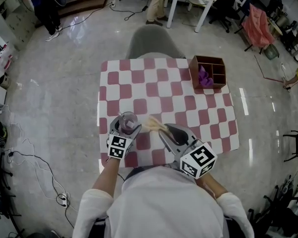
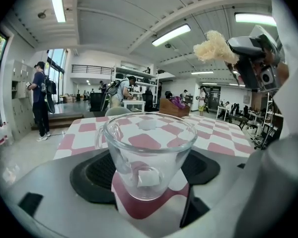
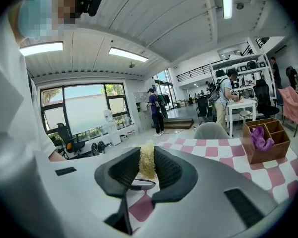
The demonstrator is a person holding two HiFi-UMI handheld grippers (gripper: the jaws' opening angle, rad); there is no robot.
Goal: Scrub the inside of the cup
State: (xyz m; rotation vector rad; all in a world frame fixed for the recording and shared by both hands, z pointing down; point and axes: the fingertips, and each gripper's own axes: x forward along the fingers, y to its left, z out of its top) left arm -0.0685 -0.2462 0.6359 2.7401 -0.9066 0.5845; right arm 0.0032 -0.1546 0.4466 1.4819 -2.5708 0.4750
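Observation:
A clear glass cup (image 2: 148, 155) with a handle stands upright between the pads of my left gripper (image 1: 126, 125), which is shut on it above the near left of the checkered table (image 1: 139, 90). My right gripper (image 1: 162, 128) is shut on a pale yellow fibrous scrubber (image 3: 147, 160). From the head view the scrubber (image 1: 153, 124) sticks out to the left, just right of the cup (image 1: 128, 120) and outside it. The left gripper view has the scrubber (image 2: 212, 46) up high to the right, above the cup's rim.
A brown wooden divided box (image 1: 208, 73) with a purple cloth (image 1: 205, 77) in it sits at the table's far right corner. A grey chair (image 1: 152, 42) stands behind the table. People stand further off on the shiny floor. Cables lie on the floor at left.

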